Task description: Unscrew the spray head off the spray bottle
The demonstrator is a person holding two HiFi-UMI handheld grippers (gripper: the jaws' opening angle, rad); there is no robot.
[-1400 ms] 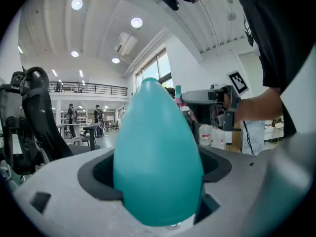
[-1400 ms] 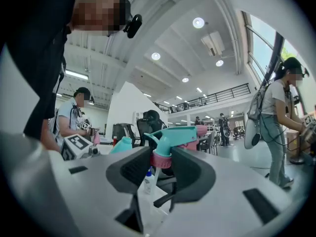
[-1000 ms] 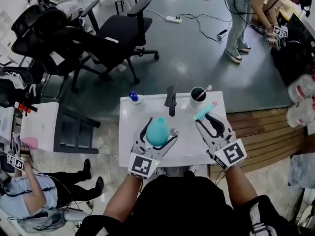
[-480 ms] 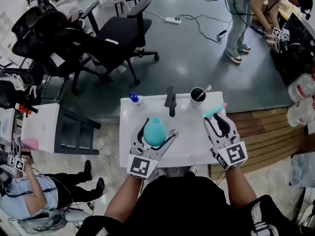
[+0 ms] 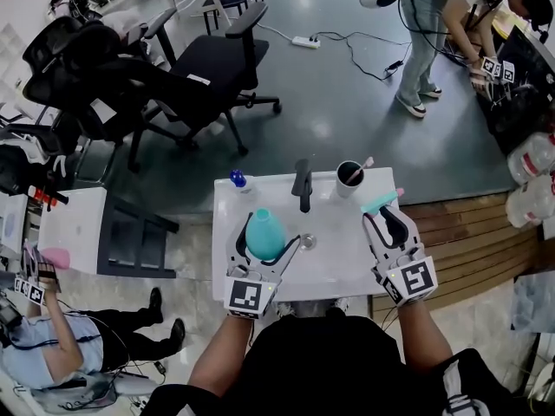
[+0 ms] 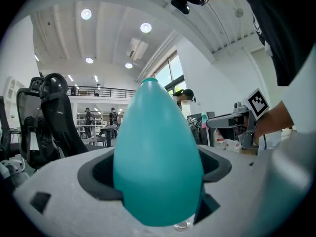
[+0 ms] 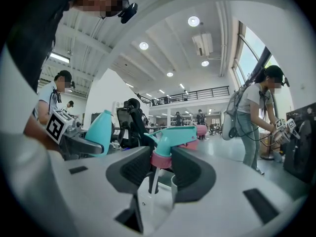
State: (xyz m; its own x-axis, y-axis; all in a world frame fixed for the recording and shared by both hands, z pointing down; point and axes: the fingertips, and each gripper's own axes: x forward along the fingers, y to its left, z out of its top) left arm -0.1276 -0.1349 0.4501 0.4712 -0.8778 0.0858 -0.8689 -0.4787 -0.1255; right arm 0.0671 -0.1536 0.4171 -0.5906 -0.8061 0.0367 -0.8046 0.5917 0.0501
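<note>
The teal spray bottle (image 5: 263, 230) has no head on it; my left gripper (image 5: 269, 243) is shut on its body over the white sink. In the left gripper view the bottle (image 6: 158, 167) fills the space between the dark pads (image 6: 96, 174). My right gripper (image 5: 388, 217) is off to the right, shut on the teal spray head (image 5: 381, 201). In the right gripper view the spray head (image 7: 173, 136) sits with its pink collar (image 7: 161, 158) pinched between the pads and its thin white dip tube (image 7: 150, 181) hanging free. The bottle (image 7: 101, 127) shows at the left there, apart from the head.
The white sink top (image 5: 347, 258) carries a black faucet (image 5: 302, 178), a black cup with a toothbrush (image 5: 349, 173) and a small blue-capped bottle (image 5: 238, 179). Black office chairs (image 5: 208, 59) stand beyond it, a wooden platform (image 5: 468, 224) lies to the right, and a person (image 5: 425, 24) stands far right.
The two grippers have drawn apart: the left one carried the bottle a little left, the right one carried the spray head right toward the sink's edge.
</note>
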